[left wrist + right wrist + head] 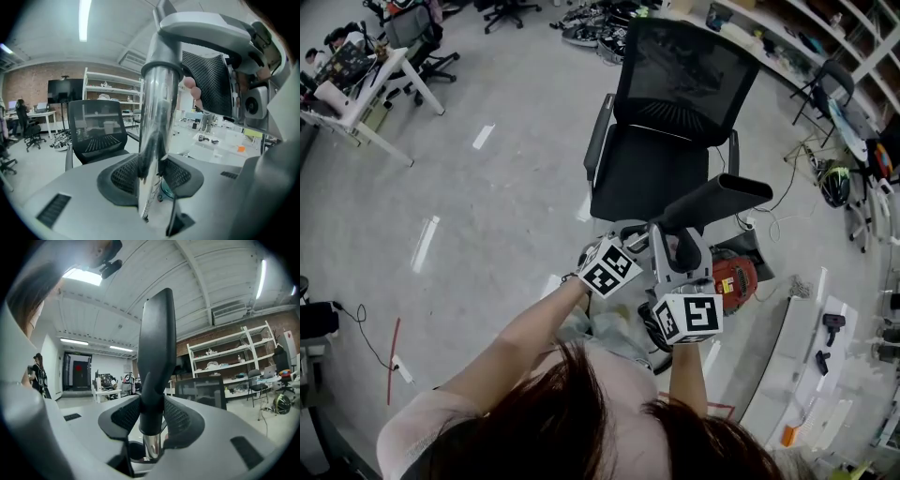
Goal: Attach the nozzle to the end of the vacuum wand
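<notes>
Both grippers are closed on parts: the left gripper's (152, 176) dark, mesh-textured jaws pinch the shiny round metal wand (157, 117). The right gripper's (152, 416) jaws clamp the round collar of the matte black nozzle (157, 348), which flattens toward a slanted tip. Chrome tube shows just under that collar, in line with it, and in the head view the nozzle slants far-right over a black mesh chair (675, 84).

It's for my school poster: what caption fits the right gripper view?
Right gripper clamped on the black nozzle, shiny vacuum wand poking out beneath.
</notes>
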Demonstrator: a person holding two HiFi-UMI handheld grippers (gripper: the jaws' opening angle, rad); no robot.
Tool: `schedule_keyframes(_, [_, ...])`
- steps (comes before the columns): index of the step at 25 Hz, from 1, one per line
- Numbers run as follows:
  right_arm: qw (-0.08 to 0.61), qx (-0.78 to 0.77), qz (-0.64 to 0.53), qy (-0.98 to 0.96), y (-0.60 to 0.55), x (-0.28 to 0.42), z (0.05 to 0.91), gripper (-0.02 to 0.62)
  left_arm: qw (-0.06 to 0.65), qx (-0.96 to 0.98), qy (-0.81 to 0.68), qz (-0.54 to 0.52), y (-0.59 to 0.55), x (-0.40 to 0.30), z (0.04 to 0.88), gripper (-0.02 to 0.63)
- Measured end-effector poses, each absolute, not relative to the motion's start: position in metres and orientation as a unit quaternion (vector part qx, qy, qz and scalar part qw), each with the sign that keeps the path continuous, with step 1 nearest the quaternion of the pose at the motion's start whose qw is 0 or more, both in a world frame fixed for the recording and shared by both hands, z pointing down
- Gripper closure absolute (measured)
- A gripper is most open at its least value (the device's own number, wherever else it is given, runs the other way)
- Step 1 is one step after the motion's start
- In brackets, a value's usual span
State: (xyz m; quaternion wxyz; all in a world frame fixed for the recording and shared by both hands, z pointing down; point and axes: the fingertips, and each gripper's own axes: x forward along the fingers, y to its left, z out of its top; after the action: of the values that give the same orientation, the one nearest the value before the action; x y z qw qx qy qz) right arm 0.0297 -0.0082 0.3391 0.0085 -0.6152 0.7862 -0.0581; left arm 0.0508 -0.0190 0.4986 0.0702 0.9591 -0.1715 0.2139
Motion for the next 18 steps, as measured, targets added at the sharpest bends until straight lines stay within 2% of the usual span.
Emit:
schedule_keyframes(9, [-0.024,-0.544,-0.132,0.828,-0.013,0.024,0.342,0.428,0.072,0.960,-0.167,0.214,-0.022,0.043,0.498,0.451])
schedule_keyframes(16, [-0.144,-0.492,-0.149,0.845,-0.016,0.011,0.342,0.430,0.066,0.962,-0.151,0.218,-0.015,0.040,0.495,0.453])
schedule_keyframes(18, [-0.154,-0.489,-0.148,0.846,-0.017,0.009,0.343,0.430,0.066,0.962,-0.149,0.219,-0.014,0.041,0.495,0.453])
